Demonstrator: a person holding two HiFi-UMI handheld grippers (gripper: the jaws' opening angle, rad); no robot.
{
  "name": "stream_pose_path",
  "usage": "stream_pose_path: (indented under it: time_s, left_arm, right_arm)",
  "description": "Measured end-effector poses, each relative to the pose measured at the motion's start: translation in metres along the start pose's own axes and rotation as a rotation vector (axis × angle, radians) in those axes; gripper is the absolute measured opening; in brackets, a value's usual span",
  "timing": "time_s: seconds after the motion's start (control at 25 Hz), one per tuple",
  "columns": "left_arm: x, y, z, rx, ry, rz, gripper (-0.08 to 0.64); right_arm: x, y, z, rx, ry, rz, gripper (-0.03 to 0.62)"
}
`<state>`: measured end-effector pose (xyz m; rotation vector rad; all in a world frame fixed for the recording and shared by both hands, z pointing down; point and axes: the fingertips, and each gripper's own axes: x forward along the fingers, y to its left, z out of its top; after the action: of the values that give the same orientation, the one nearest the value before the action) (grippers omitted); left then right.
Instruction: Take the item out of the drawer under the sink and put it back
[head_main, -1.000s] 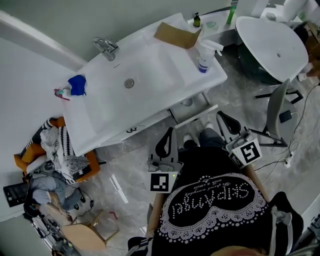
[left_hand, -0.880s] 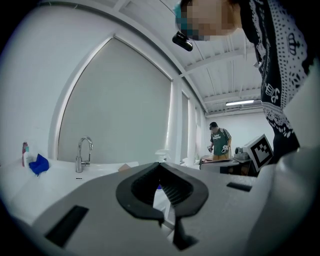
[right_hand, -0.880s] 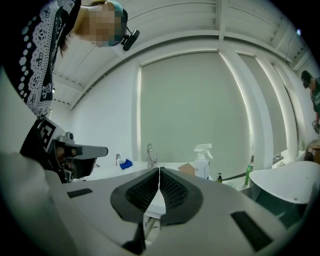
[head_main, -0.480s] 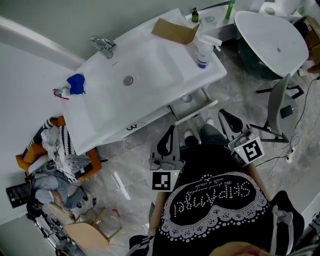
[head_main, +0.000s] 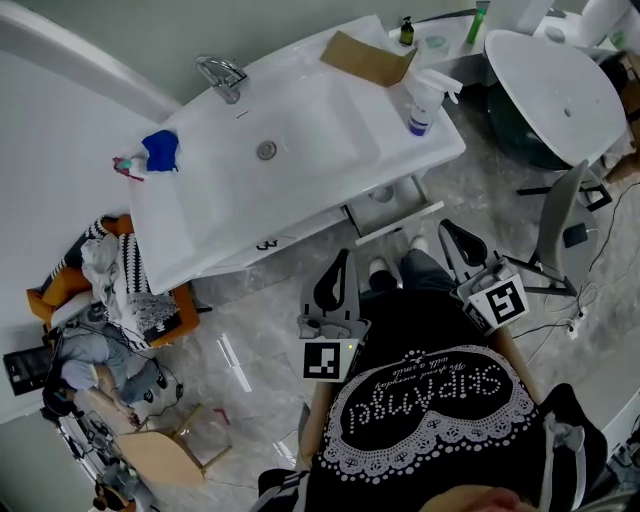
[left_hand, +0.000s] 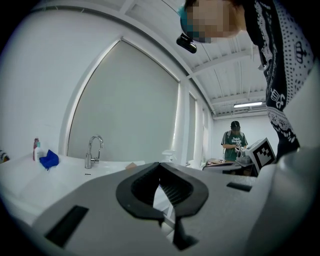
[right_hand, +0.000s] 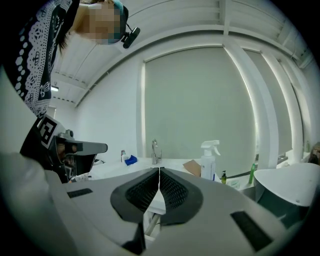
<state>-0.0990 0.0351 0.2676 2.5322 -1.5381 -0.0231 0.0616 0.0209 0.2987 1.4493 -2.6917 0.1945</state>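
The white sink (head_main: 330, 130) stands ahead of me, with a faucet (head_main: 222, 75) at its back. Below its front edge a white drawer front (head_main: 400, 220) juts out a little; its contents are hidden. My left gripper (head_main: 333, 283) is held low before my body, short of the sink, its black jaws shut on nothing (left_hand: 160, 165). My right gripper (head_main: 460, 243) is beside it, close to the drawer front, also shut and empty (right_hand: 159, 170). A spray bottle (head_main: 425, 100) and a cardboard box (head_main: 368, 58) sit on the sink's right end.
A blue item (head_main: 160, 150) lies at the sink's left end. A white bathtub (head_main: 555, 90) and a grey chair (head_main: 555, 225) stand to the right. An orange basket of clothes (head_main: 120, 290) and a wooden chair (head_main: 165, 455) are on the left. Another person (left_hand: 235, 145) stands far off.
Only the head view has shifted a little, so the sink sits slightly further right. Both grippers stay shut in the same place before my body.
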Motion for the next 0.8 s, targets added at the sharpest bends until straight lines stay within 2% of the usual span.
stream_pose_path:
  time_s: [0.32,0.48,0.8]
  left_arm:
    - [-0.008,0.001,-0.005,-0.028,0.021,0.013,0.005]
    - [-0.01,-0.003,-0.008,-0.046,0.033,0.02,0.006]
    - [-0.01,-0.004,-0.009,-0.076,0.029,0.07,0.005]
  right_arm:
    - [0.001,0.002,0.0,-0.056,0.049,0.006,0.02]
    - [0.002,0.004,-0.008,-0.092,0.084,0.04,0.02]
    - [0.009,0.006,-0.012,-0.082,0.086,0.102,0.02]
